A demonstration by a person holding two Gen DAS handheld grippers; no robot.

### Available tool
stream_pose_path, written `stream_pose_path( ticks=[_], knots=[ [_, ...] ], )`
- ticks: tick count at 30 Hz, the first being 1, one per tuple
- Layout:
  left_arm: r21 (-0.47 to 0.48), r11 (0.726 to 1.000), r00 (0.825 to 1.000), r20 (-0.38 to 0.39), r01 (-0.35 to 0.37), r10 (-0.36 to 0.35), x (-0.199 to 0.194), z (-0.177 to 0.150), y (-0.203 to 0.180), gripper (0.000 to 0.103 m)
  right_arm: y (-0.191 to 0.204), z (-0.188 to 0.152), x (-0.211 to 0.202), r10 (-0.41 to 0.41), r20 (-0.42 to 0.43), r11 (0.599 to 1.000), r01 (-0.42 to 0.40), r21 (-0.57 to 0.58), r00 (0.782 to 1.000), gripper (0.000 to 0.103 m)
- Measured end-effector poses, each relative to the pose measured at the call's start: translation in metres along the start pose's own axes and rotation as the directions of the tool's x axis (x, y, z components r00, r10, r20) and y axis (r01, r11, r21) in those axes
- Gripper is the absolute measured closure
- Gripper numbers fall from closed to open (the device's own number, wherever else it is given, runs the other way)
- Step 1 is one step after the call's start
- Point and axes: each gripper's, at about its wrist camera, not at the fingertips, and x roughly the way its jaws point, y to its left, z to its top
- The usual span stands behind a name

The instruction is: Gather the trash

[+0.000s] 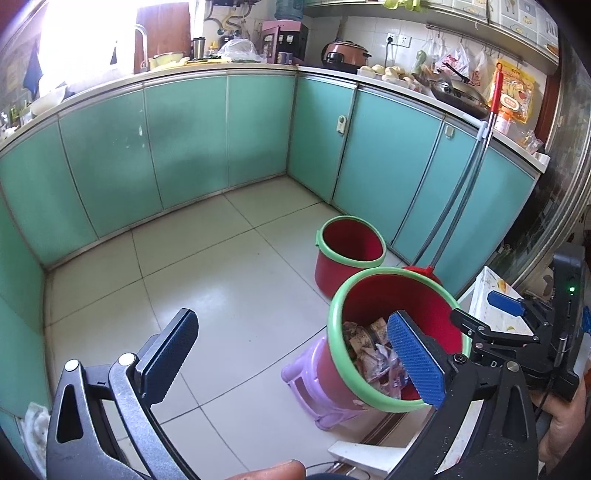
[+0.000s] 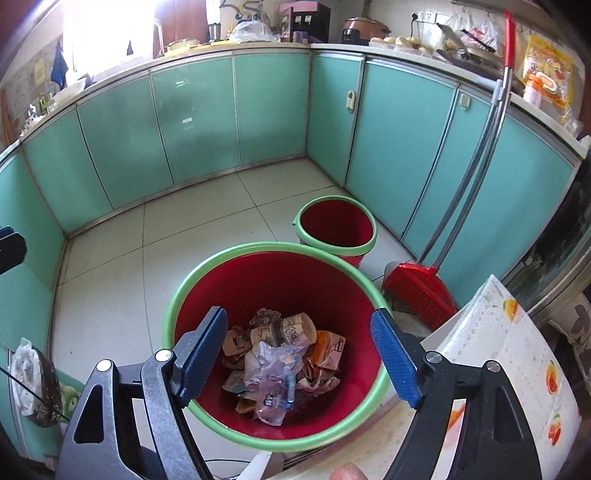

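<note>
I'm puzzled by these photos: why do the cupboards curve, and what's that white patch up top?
Left wrist view: the wide lens bows the cupboards; the window is washed out by daylight. Right wrist view: same bending and glare; the bin stays sharp.

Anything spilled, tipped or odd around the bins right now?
No spill visible. One oddity: the near red bin holding the trash sits tilted on a purple stool, not the floor. The far bin stands upright.

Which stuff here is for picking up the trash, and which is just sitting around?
For the job:
near red bucket
crumpled trash inside it
right tool, open above it

Just there:
far red bucket
broom
purple stool
rice cooker
</note>
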Motion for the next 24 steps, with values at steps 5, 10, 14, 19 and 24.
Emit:
stream_pose_path(
  ticks=[5,10,14,19,24],
  knots=[
    [0.072,0.996,0.997,0.06,0.044,-0.048,-0.027,0.007,-0.042,0.0,-0.031,-0.01,-0.079,-0.095,0.089,0.994,0.089,0.066,0.991,0.023],
    [0.174,0.98,0.982,0.148,0.095,-0.121,-0.065,0.009,-0.091,0.0,-0.064,-0.034,-0.165,-0.22,0.177,0.968,0.193,0.158,0.959,0.022],
    [0.25,0.958,0.965,0.18,0.143,-0.19,-0.09,0.005,-0.131,0.0,-0.082,-0.057,-0.225,-0.32,0.205,0.936,0.275,0.219,0.925,0.019],
    [0.306,0.931,0.951,0.171,0.199,-0.259,-0.111,-0.01,-0.169,0.0,-0.101,-0.088,-0.278,-0.396,0.203,0.897,0.33,0.294,0.895,0.019],
    [0.34,0.912,0.944,0.148,0.23,-0.294,-0.124,-0.024,-0.195,0.0,-0.118,-0.12,-0.315,-0.448,0.195,0.864,0.367,0.344,0.872,0.019]
  ],
)
